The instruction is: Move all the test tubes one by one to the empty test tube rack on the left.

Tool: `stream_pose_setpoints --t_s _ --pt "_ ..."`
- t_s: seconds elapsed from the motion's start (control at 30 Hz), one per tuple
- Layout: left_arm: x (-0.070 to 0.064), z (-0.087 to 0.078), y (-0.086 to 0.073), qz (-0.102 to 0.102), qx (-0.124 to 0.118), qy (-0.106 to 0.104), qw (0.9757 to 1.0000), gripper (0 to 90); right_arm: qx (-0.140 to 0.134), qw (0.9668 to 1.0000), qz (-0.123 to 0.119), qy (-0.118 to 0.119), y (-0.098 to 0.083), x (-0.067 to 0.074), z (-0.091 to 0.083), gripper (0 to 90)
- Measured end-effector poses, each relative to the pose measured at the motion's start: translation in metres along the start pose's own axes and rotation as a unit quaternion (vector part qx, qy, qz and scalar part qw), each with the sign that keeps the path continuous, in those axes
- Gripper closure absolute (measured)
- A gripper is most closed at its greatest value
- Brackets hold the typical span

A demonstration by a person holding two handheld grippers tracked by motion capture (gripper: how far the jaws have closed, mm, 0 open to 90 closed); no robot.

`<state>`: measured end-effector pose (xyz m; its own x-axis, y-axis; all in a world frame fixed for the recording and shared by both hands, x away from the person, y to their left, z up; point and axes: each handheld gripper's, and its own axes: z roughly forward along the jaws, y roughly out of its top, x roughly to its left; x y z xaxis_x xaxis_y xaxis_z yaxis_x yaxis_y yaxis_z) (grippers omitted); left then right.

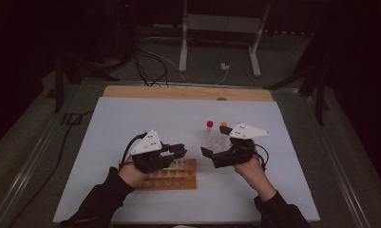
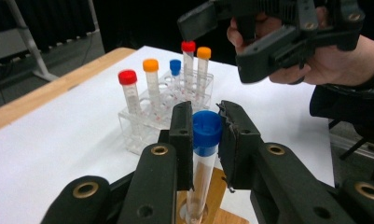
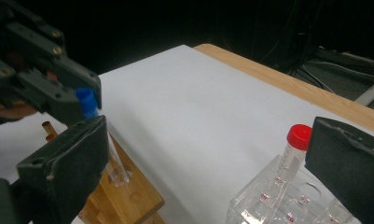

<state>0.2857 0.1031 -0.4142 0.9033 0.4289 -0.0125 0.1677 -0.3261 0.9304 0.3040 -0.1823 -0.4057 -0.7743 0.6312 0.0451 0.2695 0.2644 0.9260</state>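
Left gripper (image 2: 205, 140): blue-capped tube (image 2: 204, 154) pinched just below its cap, tip entering wooden rack (image 2: 217, 196) hole directly beneath (insertion step). Lowering, then release, judged next. Right gripper (image 3: 212, 172): spread, empty, above clear rack (image 3: 268, 196).

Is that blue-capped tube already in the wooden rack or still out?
In: the blue-capped tube stands upright, its bottom inside a hole of the wooden rack, left gripper jaws clamping its cap.

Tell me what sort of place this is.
Probably a lab-style test bench in a dim room: capped sample tubes in a clear plastic rack, a wooden tube rack on a white-covered table, and cables on the floor behind.
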Motion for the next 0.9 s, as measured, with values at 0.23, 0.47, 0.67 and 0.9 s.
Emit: stream_pose_setpoints --t_s 0.23,0.47,0.67,0.9 --pt "0.0 0.006 -0.012 -0.015 0.017 0.002 0.9997 77.5 0.003 1.0 -0.001 0.004 -0.001 0.0 0.0 0.0" --pt "-0.001 0.011 -0.021 -0.022 0.028 0.009 0.9993 77.5 0.008 1.0 -0.004 0.004 -0.002 0.0 0.001 0.0" --pt "-0.002 0.011 -0.026 -0.032 0.032 0.013 0.9989 77.4 0.008 1.0 -0.003 0.004 -0.002 0.0 0.0 0.0" --pt "-0.004 0.015 -0.028 -0.027 0.043 0.017 0.9986 77.4 0.003 1.0 0.0 0.006 -0.001 0.0 -0.001 0.0"
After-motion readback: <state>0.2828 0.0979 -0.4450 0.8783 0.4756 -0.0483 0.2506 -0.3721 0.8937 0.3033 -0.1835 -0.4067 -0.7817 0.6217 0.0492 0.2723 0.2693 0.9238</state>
